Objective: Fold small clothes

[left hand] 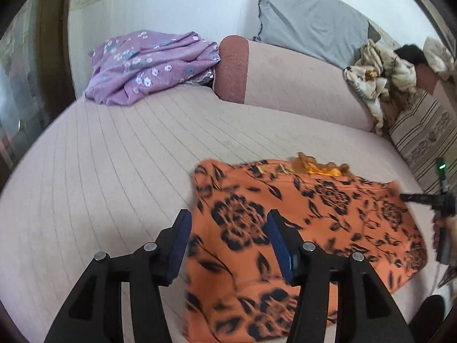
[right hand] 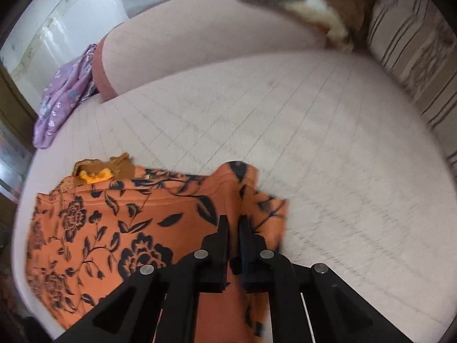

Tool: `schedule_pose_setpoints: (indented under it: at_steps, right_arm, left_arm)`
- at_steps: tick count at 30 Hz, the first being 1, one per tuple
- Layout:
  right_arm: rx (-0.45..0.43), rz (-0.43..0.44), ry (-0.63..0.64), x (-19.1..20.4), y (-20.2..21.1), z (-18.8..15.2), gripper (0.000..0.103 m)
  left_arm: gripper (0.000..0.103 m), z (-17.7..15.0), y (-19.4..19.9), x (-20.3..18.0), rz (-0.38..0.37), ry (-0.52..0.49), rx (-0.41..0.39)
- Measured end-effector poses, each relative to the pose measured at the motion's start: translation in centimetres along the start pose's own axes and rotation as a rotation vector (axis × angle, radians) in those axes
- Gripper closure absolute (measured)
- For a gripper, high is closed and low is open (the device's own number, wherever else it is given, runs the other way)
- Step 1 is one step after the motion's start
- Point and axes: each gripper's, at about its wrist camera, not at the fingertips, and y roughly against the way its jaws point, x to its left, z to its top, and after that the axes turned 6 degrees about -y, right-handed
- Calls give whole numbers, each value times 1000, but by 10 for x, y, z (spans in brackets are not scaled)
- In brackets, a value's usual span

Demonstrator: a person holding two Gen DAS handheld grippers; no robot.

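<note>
A wide pale pink sofa seat (left hand: 114, 154) with stitched lines fills the room's middle, backed by a pink bolster (left hand: 300, 85) with a darker end, a grey pillow (left hand: 308, 20) against the glossy white wall (left hand: 160, 11), and a striped cushion (left hand: 425, 131) at the right.

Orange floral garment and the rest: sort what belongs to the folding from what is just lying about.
In the job:
orange floral garment
right gripper
left gripper

Lying about:
purple floral cloth
grey pillow
striped cushion
crumpled cream cloth
</note>
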Motion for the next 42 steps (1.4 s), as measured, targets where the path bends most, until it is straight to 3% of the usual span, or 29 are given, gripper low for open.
schedule_pose_setpoints:
  at_steps: [2,4,7,9,12,13,14,16,18,19,20,21,24,28,30,31,32,35,38,42]
  right_arm:
    - [53,-40,-40,-15,-12,-1,97]
    - [56,22,-129,-32,-8,-3,95]
    - [-26,25,-135,-34,28,-6,92]
    - [-74,81,-143,-30,58,-12,85]
    - [-46,290,-182,-14,90,-41,64]
    - [-30,358,-198,-8,92,-52,42]
    - [-13,421,-211,-4,93,-64,29]
    - [19,495,-247,-1,86,-89,30]
    - [102,433,-316,-13,57,-110,30]
    - [136,389,-383,-28,43,-117,42]
    - [146,407,-448,-40,38,-124,52]
    - [134,426,-483,-47,39,-129,52]
    - [74,365,-408,-38,68,-129,44]
    - [25,480,-389,-33,75,-127,31]
    - [90,428,-450,-47,53,-134,32]
    - [116,417,-508,-62,45,-139,44]
    - [110,443,-546,-69,44,-140,44]
    - [52,429,-468,-58,69,-127,40]
    - [6,512,-405,-38,85,-105,31]
    - [68,581,-358,-18,56,-84,26]
  left_arm:
    - [47,-7,-4,-9,-25,-2,24]
    - [47,-12,-8,-18,-39,-6,55]
    - [47,-20,-11,-29,-47,-14,67]
    - [47,-24,-10,-34,-35,-20,71]
    - [47,-29,1,-41,-52,-4,50]
    - [47,-31,4,-43,-57,0,44]
    - [44,-32,6,-44,-62,1,46]
    - [43,-37,9,-47,-75,2,58]
    - [43,-43,12,-49,-79,-1,77]
    - [43,-45,15,-49,-80,-1,81]
    - [43,-47,18,-48,-80,-1,78]
    - [43,-48,23,-47,-75,0,72]
    - [43,-52,33,-43,-68,13,64]
    - [42,-54,39,-41,-61,33,65]
    - [42,-55,44,-42,-55,27,62]
    - [42,-56,45,-42,-53,24,61]
    - [41,-57,47,-41,-50,21,54]
    - [35,-59,46,-37,-24,32,46]
    - [35,-55,35,-40,-22,36,66]
    - [35,-48,20,-50,-27,32,65]
